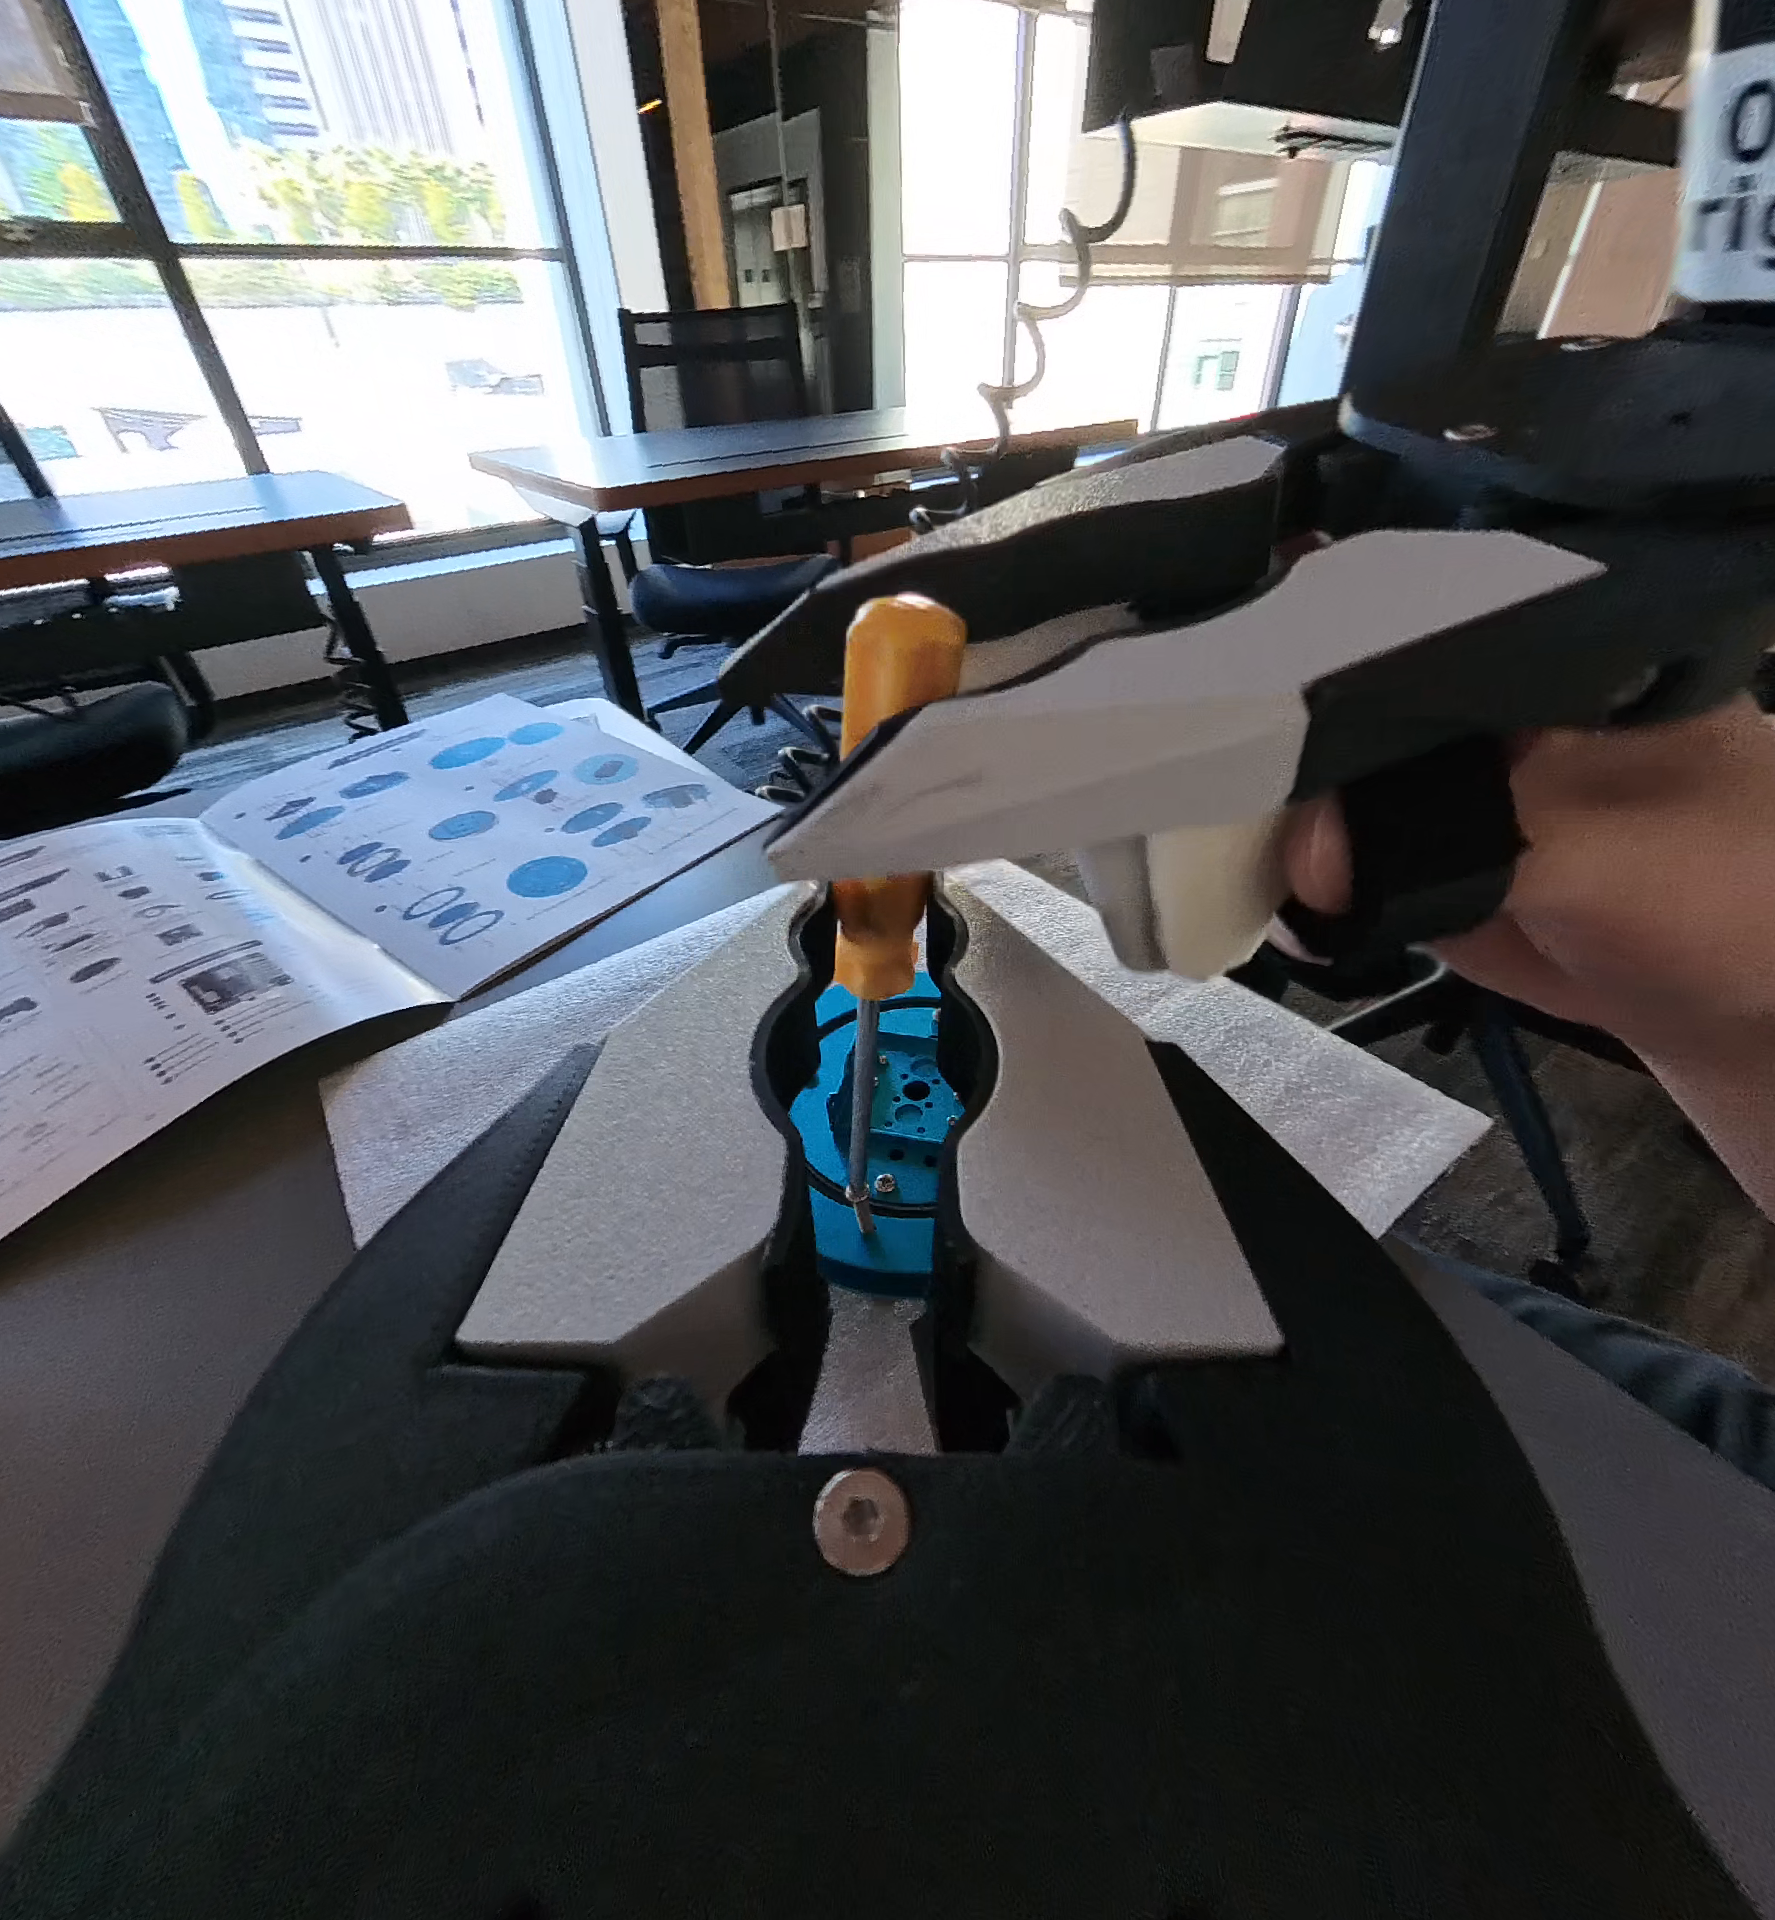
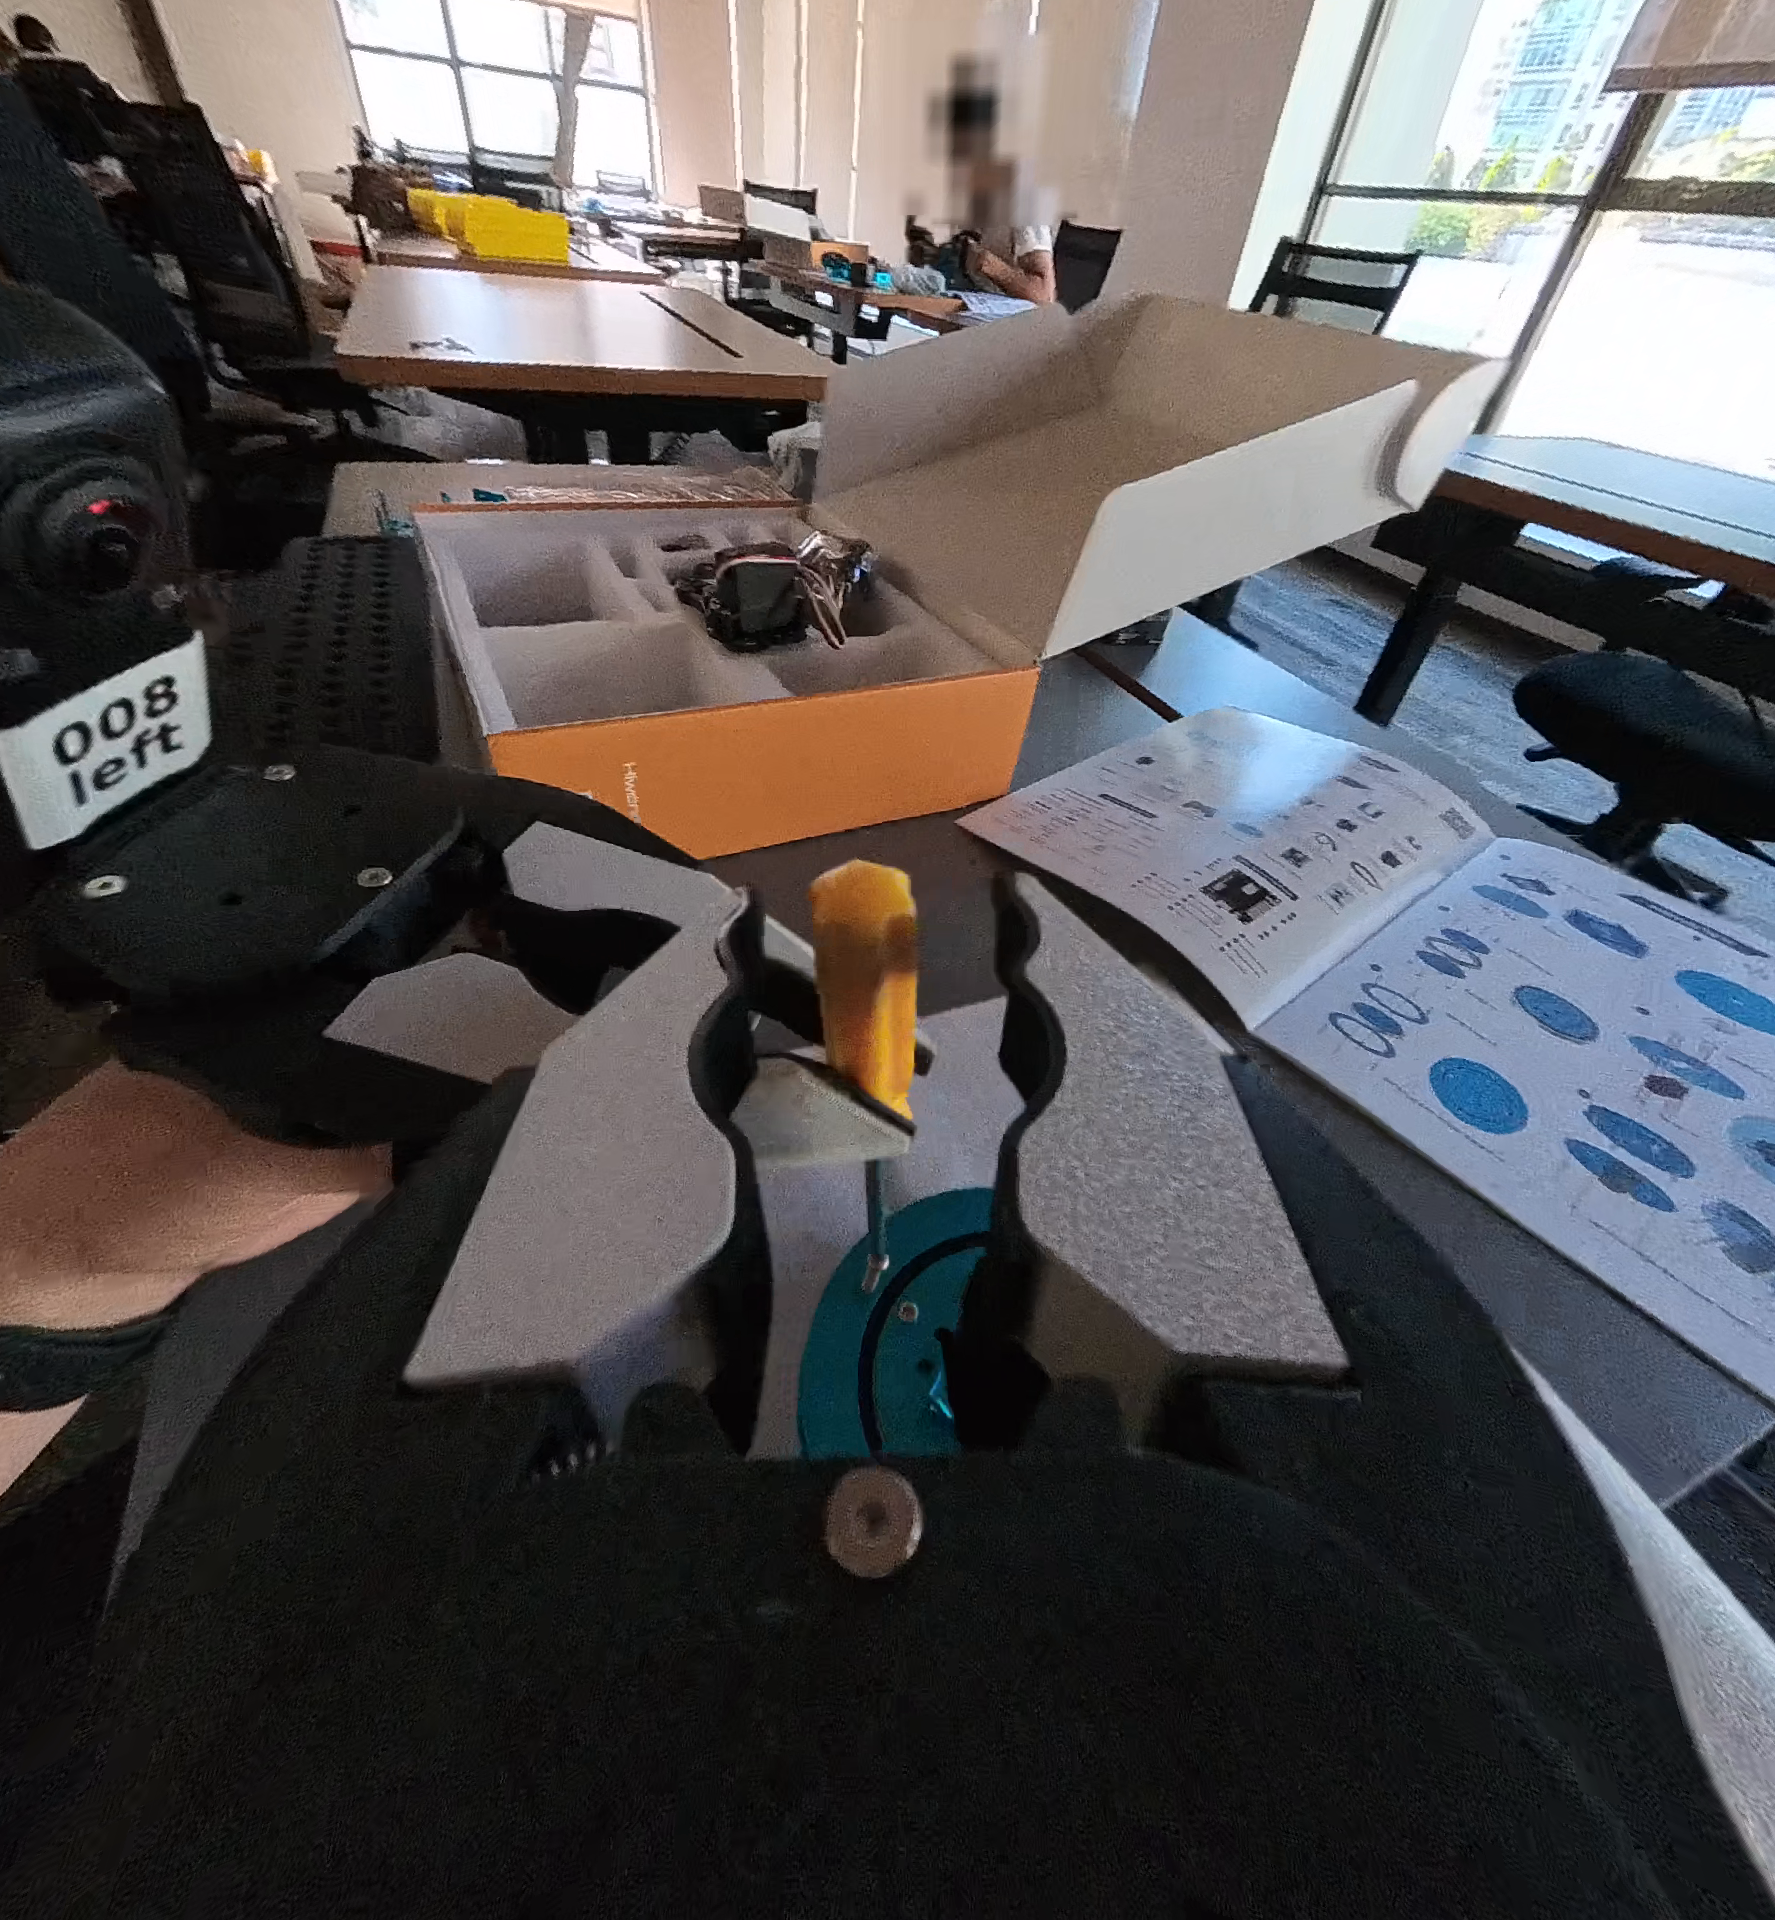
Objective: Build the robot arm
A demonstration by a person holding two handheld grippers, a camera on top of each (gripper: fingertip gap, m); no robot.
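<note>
An orange-handled screwdriver (image 1: 898, 665) stands upright with its tip on a small screw in a blue metal part (image 1: 862, 1262). The part rests on a white foam sheet (image 1: 1278, 1091). My left gripper (image 1: 878, 904) is shut on the lower end of the handle, and the blue part shows through the gap between its fingers. My right gripper (image 1: 769, 764) reaches in from the right, its fingers on either side of the upper handle. In the right wrist view the right gripper (image 2: 875, 899) is open, with space on both sides of the screwdriver (image 2: 862, 997). The left gripper (image 2: 831, 1060) and the blue part (image 2: 841, 1340) also show there.
An open instruction booklet (image 1: 343, 883) lies on the table, also seen in the right wrist view (image 2: 1485, 987). An open orange box (image 2: 758, 769) with a foam insert and a wired electronic part (image 2: 779, 592) stands behind. A black perforated plate (image 2: 343, 623) lies left of it. Desks and chairs stand beyond.
</note>
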